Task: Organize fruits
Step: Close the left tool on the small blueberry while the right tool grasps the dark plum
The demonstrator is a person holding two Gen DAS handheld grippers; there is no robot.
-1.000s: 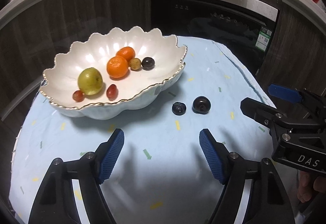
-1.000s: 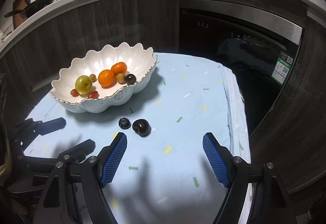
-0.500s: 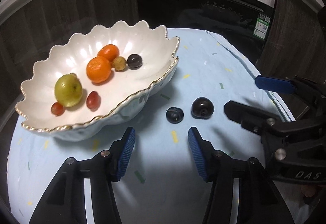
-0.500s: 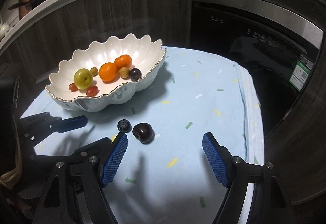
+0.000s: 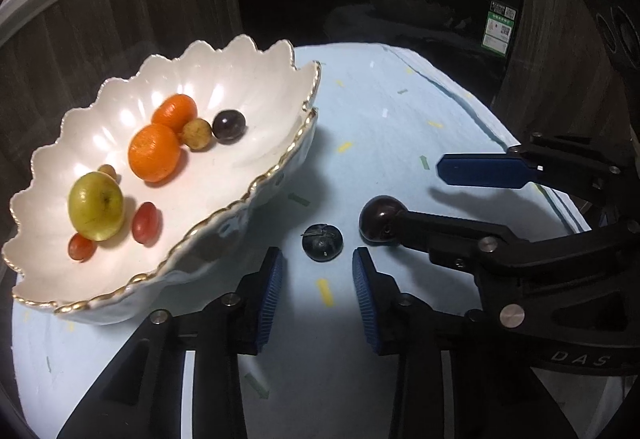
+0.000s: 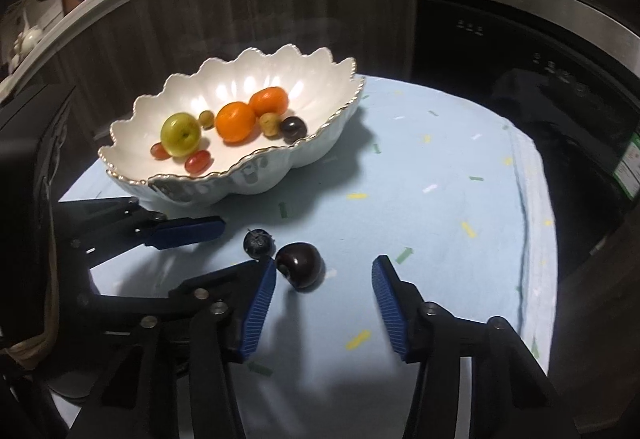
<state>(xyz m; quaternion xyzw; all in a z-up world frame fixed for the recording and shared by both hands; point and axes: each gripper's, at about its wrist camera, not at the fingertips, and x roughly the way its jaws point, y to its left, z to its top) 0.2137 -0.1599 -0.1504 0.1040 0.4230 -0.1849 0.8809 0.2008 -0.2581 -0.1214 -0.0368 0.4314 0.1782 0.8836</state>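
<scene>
Left claw (image 5: 317,281) jaws apart, low over the blue-clothed bench (image 5: 384,111), with the blueberry (image 5: 322,242) just ahead of its tips. Right claw (image 6: 324,291) jaws wide apart around the dark cherry (image 6: 300,265); its left pad looks to be touching the fruit, hard to confirm. Scalloped white bowl (image 6: 256,175) beside them holds two tangerines, a green fruit and small grapes.

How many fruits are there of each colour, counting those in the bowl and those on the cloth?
Orange round citrus fruits: 2
Green apple-like fruit: 1
Small red oval fruits: 2
Small yellow-brown round fruits: 2
Dark round fruits: 3, one in the white scalloped bowl, two on the light blue cloth
Total: 10
</scene>
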